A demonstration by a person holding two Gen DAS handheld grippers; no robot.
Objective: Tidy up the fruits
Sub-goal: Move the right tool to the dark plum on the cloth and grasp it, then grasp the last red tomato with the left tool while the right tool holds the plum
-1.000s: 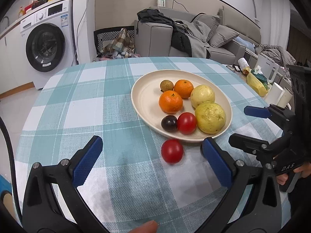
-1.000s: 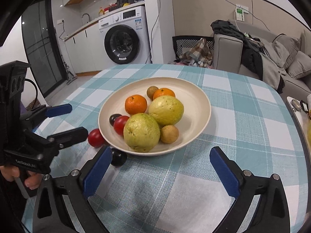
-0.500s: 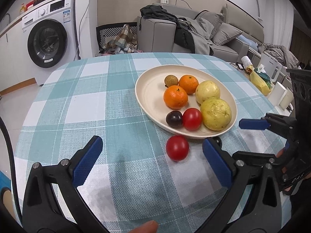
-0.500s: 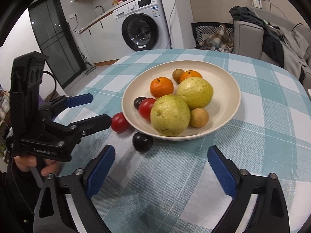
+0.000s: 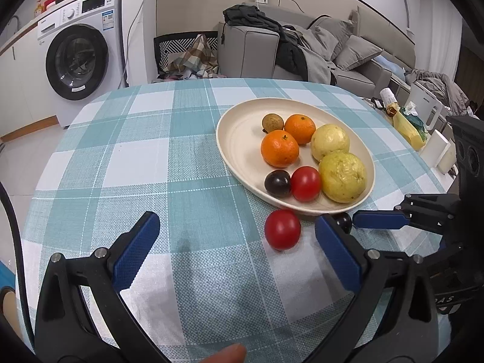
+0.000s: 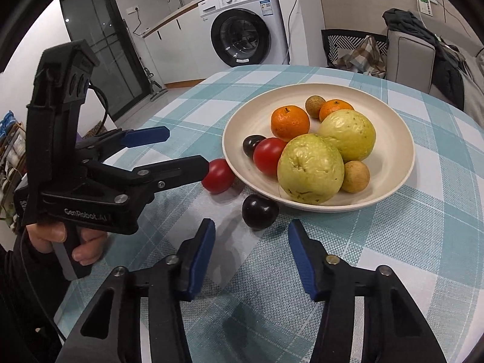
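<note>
A cream plate (image 5: 230, 139) (image 6: 402, 139) holds two oranges, two guavas, a red tomato, a dark plum and small brown fruits. On the checked cloth in front of it lie a loose red tomato (image 5: 282, 229) (image 6: 218, 175) and a loose dark plum (image 6: 260, 211) (image 5: 341, 222). My right gripper (image 6: 252, 242) (image 5: 378, 220) points at the loose plum. Its jaws are closing, and the plum sits just ahead of the tips with no pad pressing on it. My left gripper (image 5: 237, 242) (image 6: 184, 149) is open and holds nothing, and the loose tomato lies just ahead between its fingers.
A washing machine (image 5: 78, 60) and a sofa (image 5: 302, 51) stand beyond the round table. A yellow bag (image 5: 408, 127) and white boxes (image 5: 438, 151) sit past the table's right edge. A person's hand (image 6: 60, 242) holds the left gripper's handle.
The right gripper's jaws have narrowed a lot and it has come closer to the loose dark plum. The left gripper has hardly moved.
</note>
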